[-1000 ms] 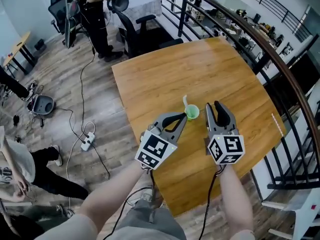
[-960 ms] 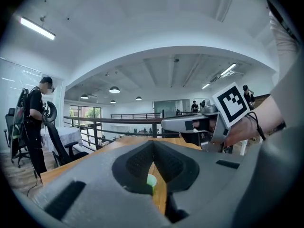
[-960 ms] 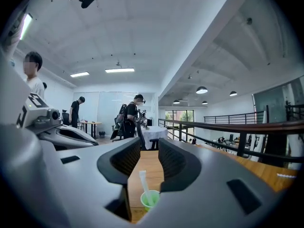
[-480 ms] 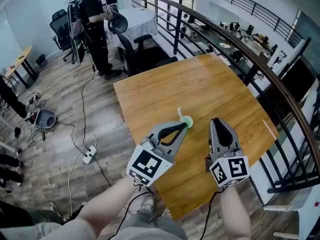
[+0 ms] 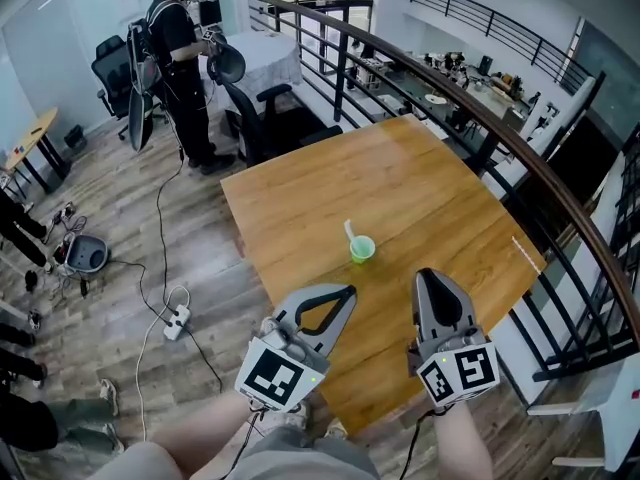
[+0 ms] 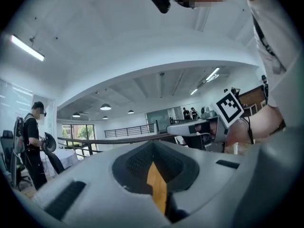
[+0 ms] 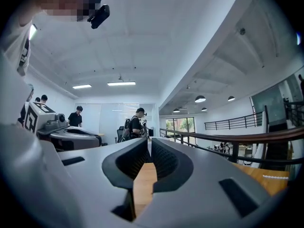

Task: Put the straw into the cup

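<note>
Small round green cup (image 5: 362, 249), a pale straw (image 5: 349, 231) inside it leaning toward 11 o'clock, at the centre of the smooth wood-grain table (image 5: 430, 168). Left gripper (image 5: 349, 291), at 7 o'clock from the cup: grey jaws with ribbed dark pads, together and empty. Right gripper (image 5: 432, 277), at 4 o'clock: tapered jaws have just been closing and now meet, nothing between them.

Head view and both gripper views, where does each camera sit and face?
Head view: on the person's head, steeply down at table, cup, straw; forearms, left hand-held gripper, right hand-held gripper show.
Left gripper view: on the left one, level along shut jaws; torso shows.
Right gripper view: on the right one, level; jaws have just been closing, nothing between; torso shows.
Both gripper views share the railing and standing person.
</note>
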### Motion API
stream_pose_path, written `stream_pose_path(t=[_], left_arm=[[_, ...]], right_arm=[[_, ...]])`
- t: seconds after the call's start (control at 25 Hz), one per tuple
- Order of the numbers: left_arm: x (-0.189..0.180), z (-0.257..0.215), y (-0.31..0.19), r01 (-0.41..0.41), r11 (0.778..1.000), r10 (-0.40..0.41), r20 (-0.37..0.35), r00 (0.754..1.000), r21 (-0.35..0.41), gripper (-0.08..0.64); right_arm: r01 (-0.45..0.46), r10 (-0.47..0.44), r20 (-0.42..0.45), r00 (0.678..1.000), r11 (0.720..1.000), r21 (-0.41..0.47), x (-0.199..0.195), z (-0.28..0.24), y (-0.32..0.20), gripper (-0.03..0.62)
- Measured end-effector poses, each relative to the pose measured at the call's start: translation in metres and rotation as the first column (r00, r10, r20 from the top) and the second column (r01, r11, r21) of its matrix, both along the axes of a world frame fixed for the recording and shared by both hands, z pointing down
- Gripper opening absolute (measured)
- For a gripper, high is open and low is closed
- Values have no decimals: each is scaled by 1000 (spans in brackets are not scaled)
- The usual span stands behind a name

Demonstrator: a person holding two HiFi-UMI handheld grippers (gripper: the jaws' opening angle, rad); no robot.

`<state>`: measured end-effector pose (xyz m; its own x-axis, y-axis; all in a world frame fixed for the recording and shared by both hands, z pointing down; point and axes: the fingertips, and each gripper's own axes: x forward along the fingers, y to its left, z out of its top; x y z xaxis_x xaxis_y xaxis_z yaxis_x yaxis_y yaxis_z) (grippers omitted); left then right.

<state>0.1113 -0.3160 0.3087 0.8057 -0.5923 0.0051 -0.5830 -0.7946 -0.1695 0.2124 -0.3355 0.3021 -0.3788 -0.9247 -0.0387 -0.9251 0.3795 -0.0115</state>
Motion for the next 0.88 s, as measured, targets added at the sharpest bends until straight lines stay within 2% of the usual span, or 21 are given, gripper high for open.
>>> stream_pose_path(t=[0.24, 0.36, 0.64, 0.8, 0.88], left_arm=[[-7, 22, 35, -28, 999, 29, 32, 999, -28, 13], [-10, 27, 49, -39, 996, 40, 9, 999, -80, 12], [-30, 29, 82, -45, 991, 41, -36, 999, -123, 13], [-39, 30, 91, -24, 986, 13, -70, 997, -165, 12], [-41, 33, 98, -22, 984, 10, -68, 998, -179, 12]], right_arm=[[-31, 31, 8, 999, 998, -48, 3, 17, 42, 35], [-38, 39, 5, 999, 997, -71, 3, 23, 66, 35], [-21, 25, 33, 999, 994, -109, -12, 33, 119, 35], [15, 0, 110, 994, 991, -135, -22, 31, 135, 34], [22, -6, 113, 994, 990, -141, -29, 34, 142, 33]])
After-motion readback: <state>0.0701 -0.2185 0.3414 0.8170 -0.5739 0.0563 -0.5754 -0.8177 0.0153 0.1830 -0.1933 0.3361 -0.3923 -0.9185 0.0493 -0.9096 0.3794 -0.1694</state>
